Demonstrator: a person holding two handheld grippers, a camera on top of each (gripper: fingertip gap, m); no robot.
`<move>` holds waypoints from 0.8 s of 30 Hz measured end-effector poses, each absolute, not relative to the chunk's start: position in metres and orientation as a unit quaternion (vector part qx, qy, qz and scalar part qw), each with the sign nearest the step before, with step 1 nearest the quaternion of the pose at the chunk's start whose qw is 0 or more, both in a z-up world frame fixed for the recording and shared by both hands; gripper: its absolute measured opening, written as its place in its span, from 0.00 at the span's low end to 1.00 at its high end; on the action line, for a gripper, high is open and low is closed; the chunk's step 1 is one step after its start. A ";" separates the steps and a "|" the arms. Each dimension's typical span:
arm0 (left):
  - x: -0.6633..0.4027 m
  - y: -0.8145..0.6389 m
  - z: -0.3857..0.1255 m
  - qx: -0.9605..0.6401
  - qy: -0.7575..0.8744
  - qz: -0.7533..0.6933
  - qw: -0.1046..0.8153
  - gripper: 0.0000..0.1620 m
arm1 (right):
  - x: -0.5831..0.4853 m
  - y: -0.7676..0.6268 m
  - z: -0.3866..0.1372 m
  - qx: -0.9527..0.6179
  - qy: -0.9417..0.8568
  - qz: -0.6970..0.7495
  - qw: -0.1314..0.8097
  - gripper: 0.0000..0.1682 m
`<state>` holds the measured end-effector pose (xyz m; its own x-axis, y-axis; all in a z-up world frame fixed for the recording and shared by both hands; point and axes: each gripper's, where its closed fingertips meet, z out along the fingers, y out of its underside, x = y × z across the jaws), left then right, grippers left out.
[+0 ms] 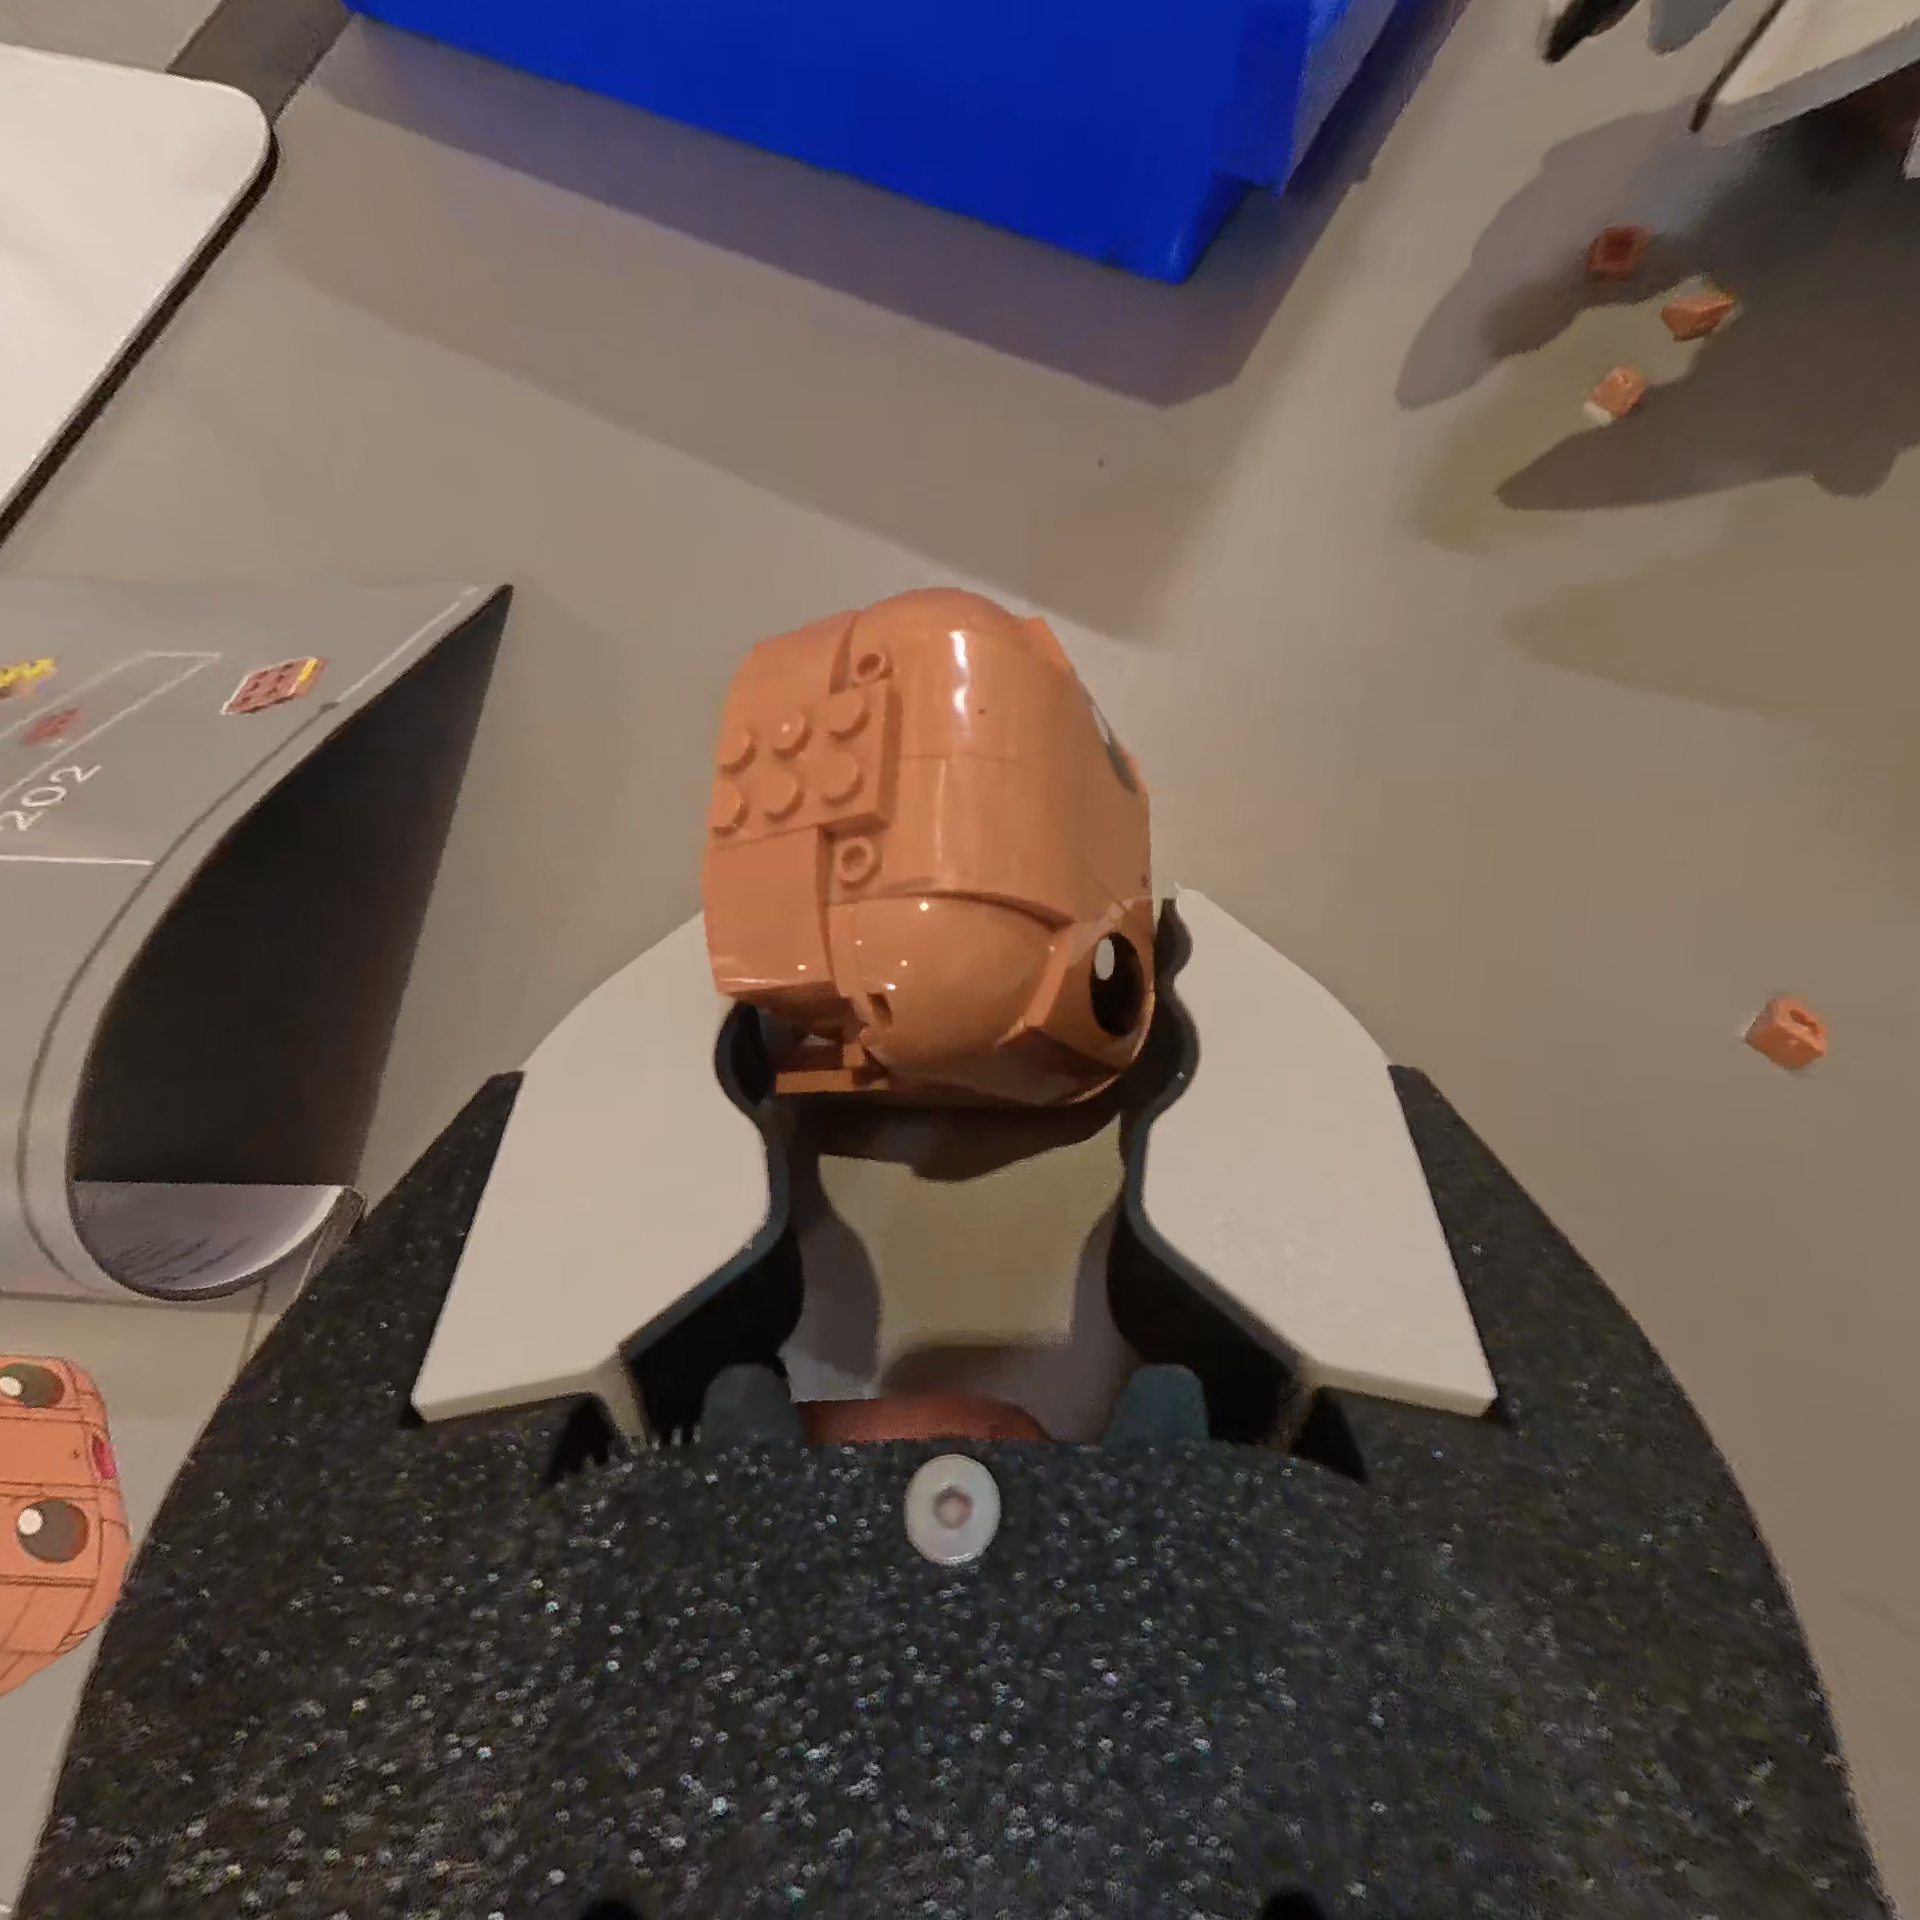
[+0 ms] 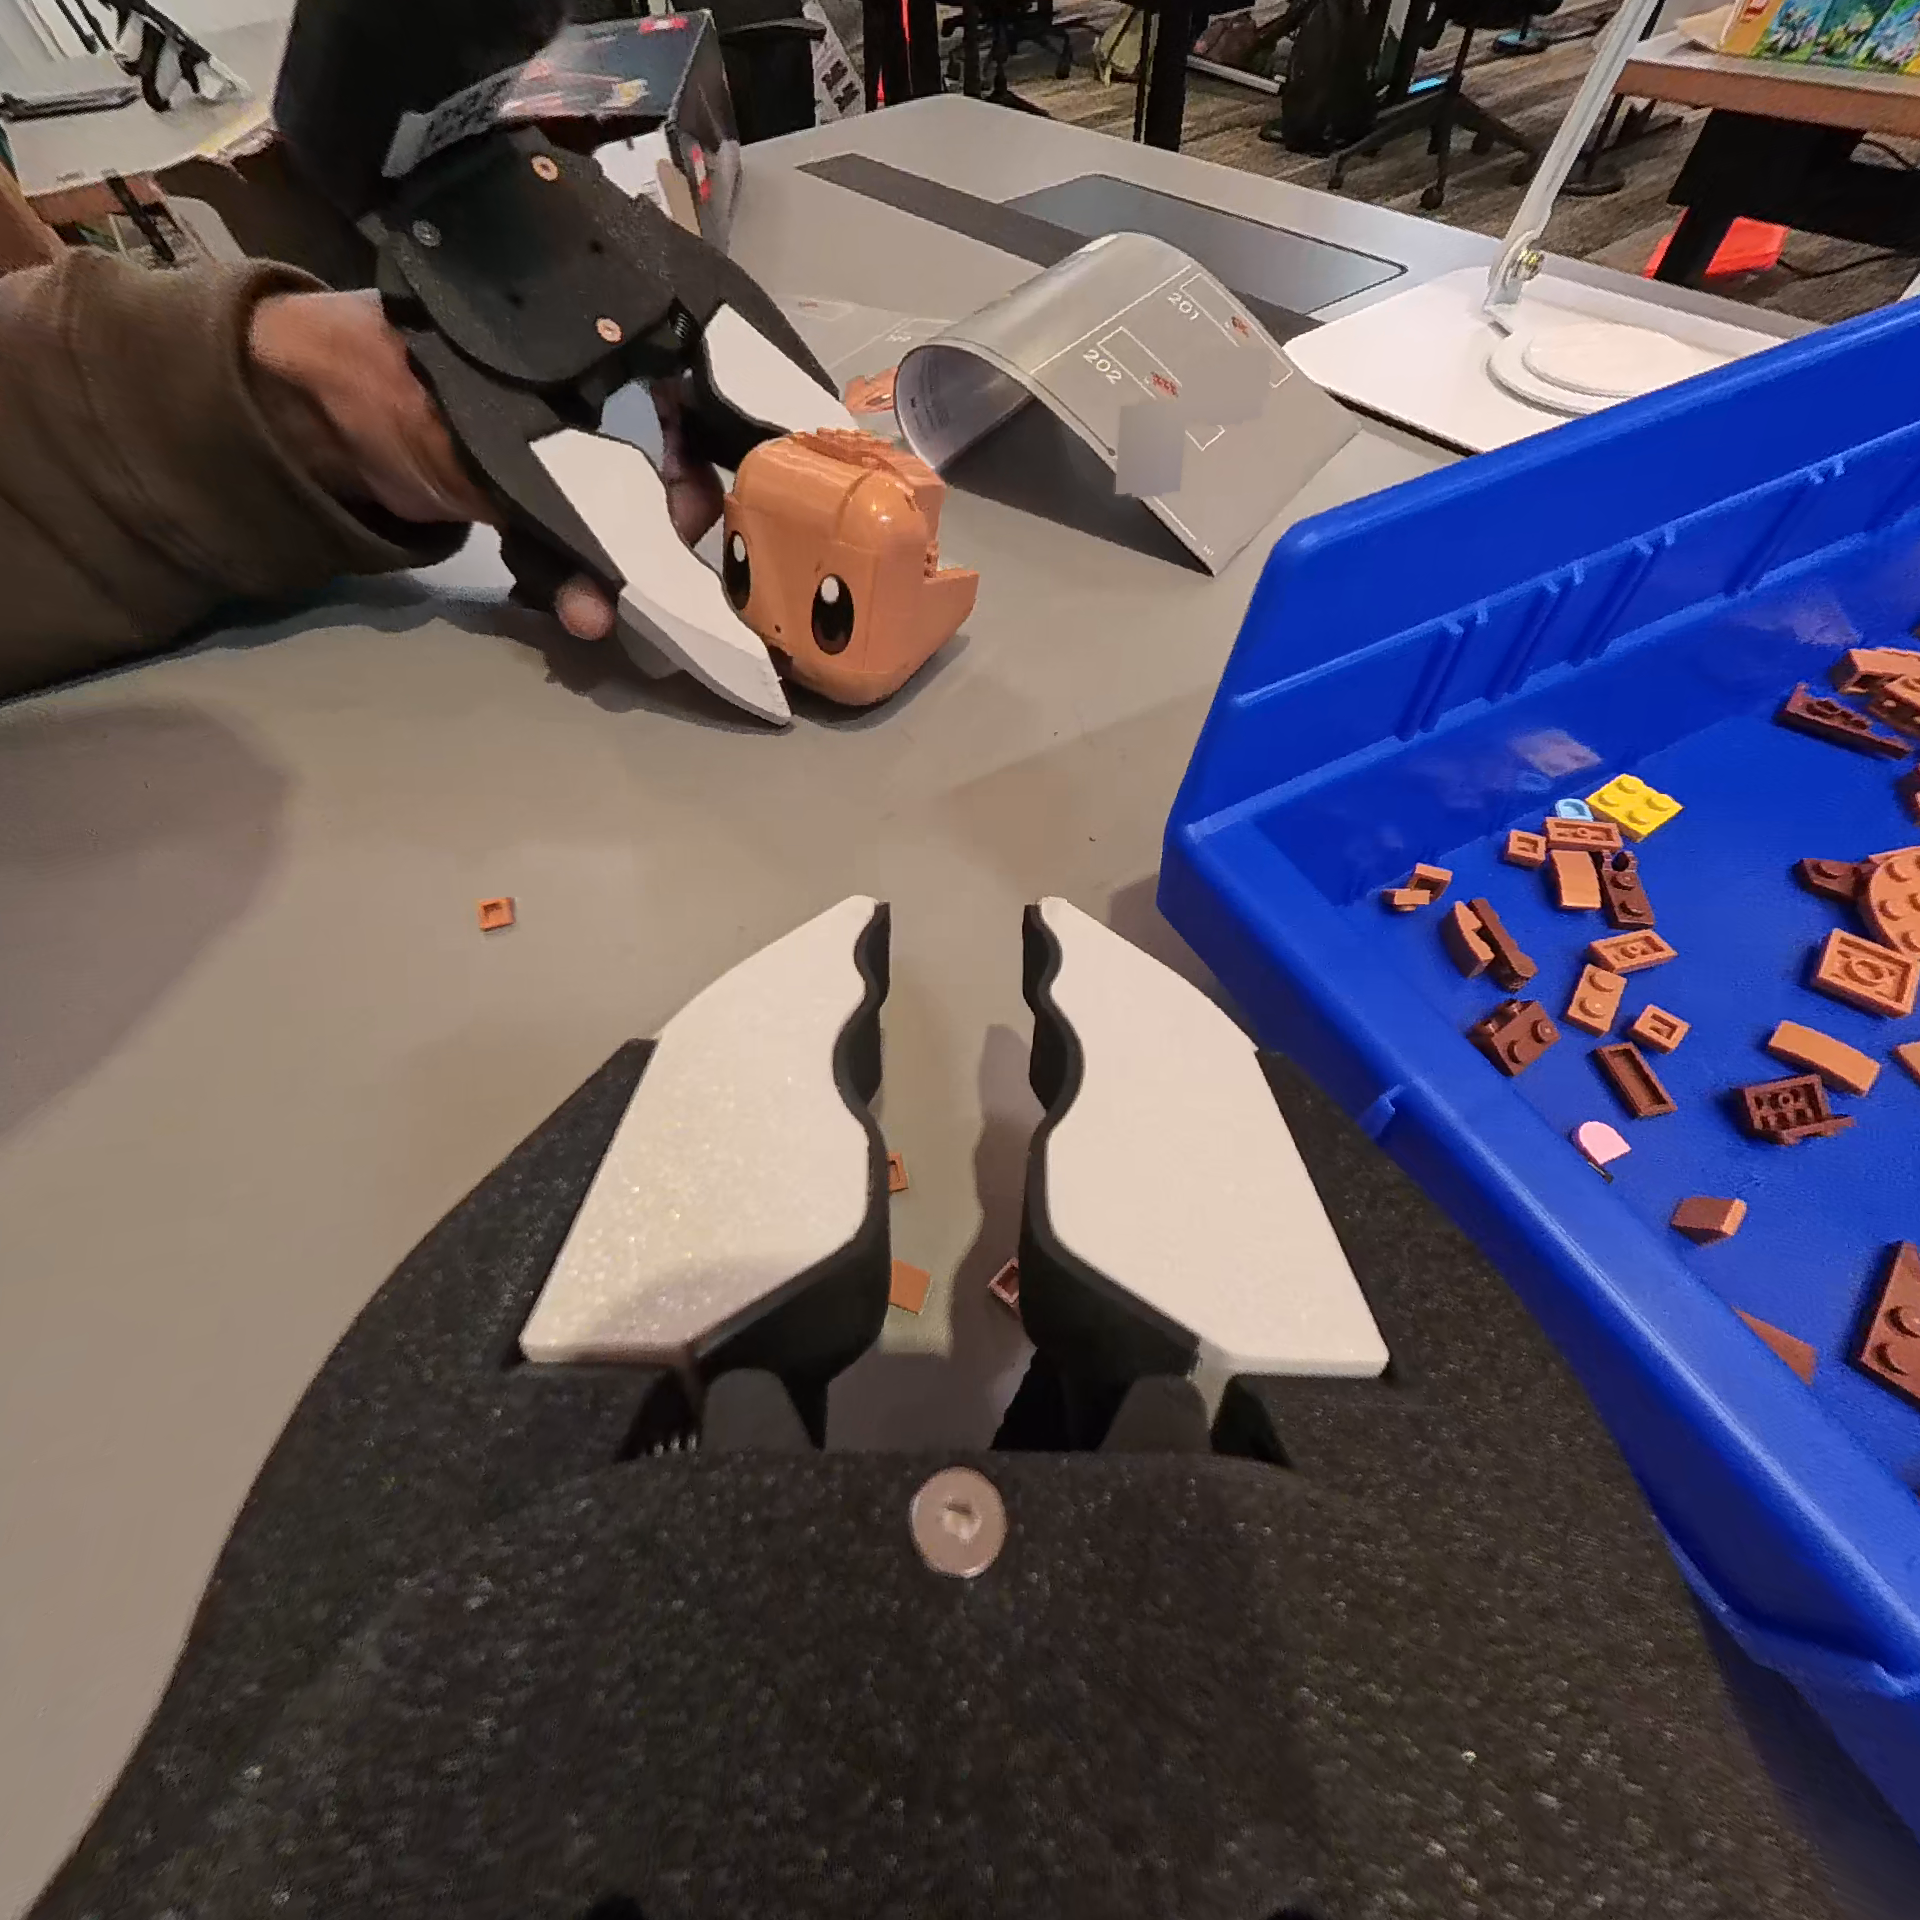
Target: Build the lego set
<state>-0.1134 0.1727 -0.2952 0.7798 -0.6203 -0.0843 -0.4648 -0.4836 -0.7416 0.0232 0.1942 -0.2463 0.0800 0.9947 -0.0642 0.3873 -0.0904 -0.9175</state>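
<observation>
A built orange-brown lego head (image 1: 925, 831) with black eyes rests on the grey table (image 1: 1351, 727). My left gripper (image 1: 951, 951) has a finger on each side of it and is closed against it. In the right wrist view the head (image 2: 852, 561) faces the camera, with the left gripper (image 2: 805, 551) and a hand around it. My right gripper (image 2: 956, 914) is a little open and empty, low over the table. Small brown pieces (image 2: 909, 1283) lie under its fingers. Another small piece (image 2: 496, 912) lies to its left.
A blue bin (image 2: 1299, 935) with several loose brown pieces stands at the right; it also shows in the left wrist view (image 1: 935, 125). A curled instruction booklet (image 2: 1091, 343) lies behind the head. Small brown pieces (image 1: 1699, 312) lie on the table. A white lamp base (image 2: 1600, 358) stands behind. Between my left fingertips and the small piece (image 2: 496, 912) there is roughly 10 cm. It is also in sight in the left wrist view (image 1: 1775, 1031).
</observation>
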 end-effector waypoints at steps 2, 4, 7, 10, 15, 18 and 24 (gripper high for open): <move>-0.112 0.172 -0.294 -0.852 0.322 -0.097 0.400 0.45 | 0.023 0.194 -0.247 -0.625 -0.555 0.391 0.385 0.14; -0.111 0.171 -0.294 -0.850 0.325 -0.095 0.403 0.45 | 0.023 0.194 -0.247 -0.625 -0.556 0.389 0.386 0.14; -0.111 0.171 -0.293 -0.847 0.329 -0.092 0.408 0.44 | 0.023 0.194 -0.247 -0.625 -0.555 0.389 0.386 0.14; -0.109 0.170 -0.292 -0.842 0.338 -0.093 0.410 0.44 | 0.023 0.194 -0.247 -0.626 -0.555 0.389 0.387 0.14; -0.107 0.168 -0.291 -0.835 0.351 -0.096 0.412 0.44 | 0.027 0.195 -0.244 -0.622 -0.553 0.397 0.388 0.14; -0.106 0.167 -0.291 -0.832 0.357 -0.096 0.414 0.44 | 0.041 0.206 -0.246 -0.628 -0.566 0.356 0.399 0.15; -0.104 0.165 -0.290 -0.827 0.367 -0.099 0.415 0.45 | 0.071 0.194 -0.268 -0.622 -0.647 0.293 0.330 0.13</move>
